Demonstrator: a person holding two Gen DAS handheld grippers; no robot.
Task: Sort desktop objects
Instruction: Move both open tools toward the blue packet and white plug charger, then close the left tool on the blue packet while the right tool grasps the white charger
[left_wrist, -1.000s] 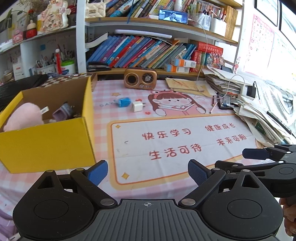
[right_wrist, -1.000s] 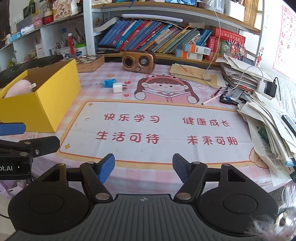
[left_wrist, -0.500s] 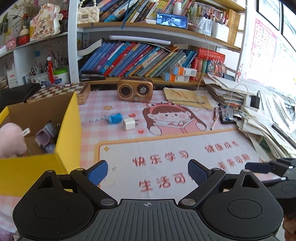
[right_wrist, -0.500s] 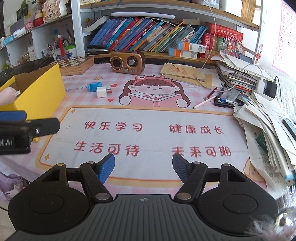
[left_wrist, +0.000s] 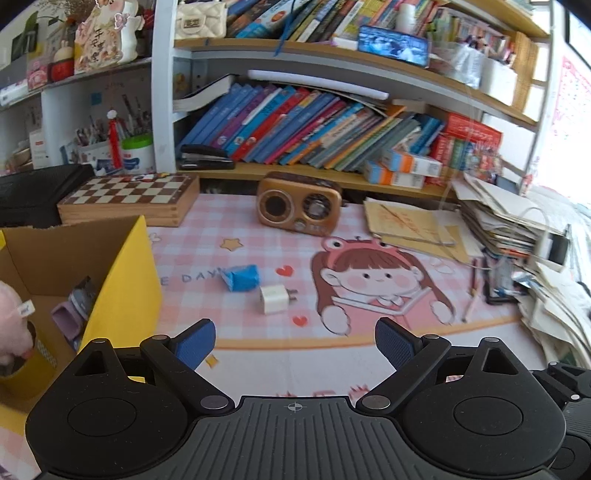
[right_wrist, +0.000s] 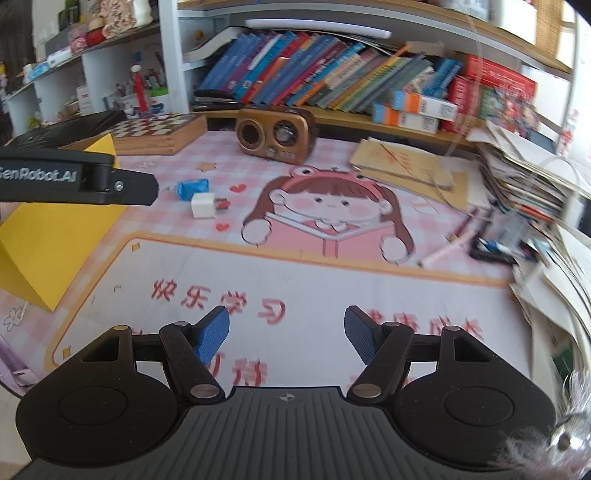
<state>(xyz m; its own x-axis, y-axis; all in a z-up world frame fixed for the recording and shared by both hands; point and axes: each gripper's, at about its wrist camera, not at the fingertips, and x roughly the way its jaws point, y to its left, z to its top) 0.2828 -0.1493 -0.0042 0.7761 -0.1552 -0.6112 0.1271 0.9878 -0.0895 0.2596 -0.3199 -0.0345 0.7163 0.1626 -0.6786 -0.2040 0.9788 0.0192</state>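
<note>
- My left gripper (left_wrist: 294, 341) hung above the pink desk mat (left_wrist: 332, 354), its 2 blue pads (left_wrist: 195, 342) spread wide with nothing between them.
- Ahead of my jaws lay a white charger (left_wrist: 274, 299), touching or just beside a blue object (left_wrist: 242, 277).
- The yellow box (left_wrist: 127, 291) stood at my left, holding a pink plush toy (left_wrist: 11, 325) and a purple item (left_wrist: 68, 319).
- Farther back stood a brown radio (left_wrist: 298, 203) and a chessboard (left_wrist: 129, 199).
- Part of my right gripper (left_wrist: 569, 380) showed at the lower right edge.

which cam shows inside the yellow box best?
Left wrist: it looks over the wall of the yellow box at a pink plush and purple item. Right wrist shows only its outer wall.
</note>
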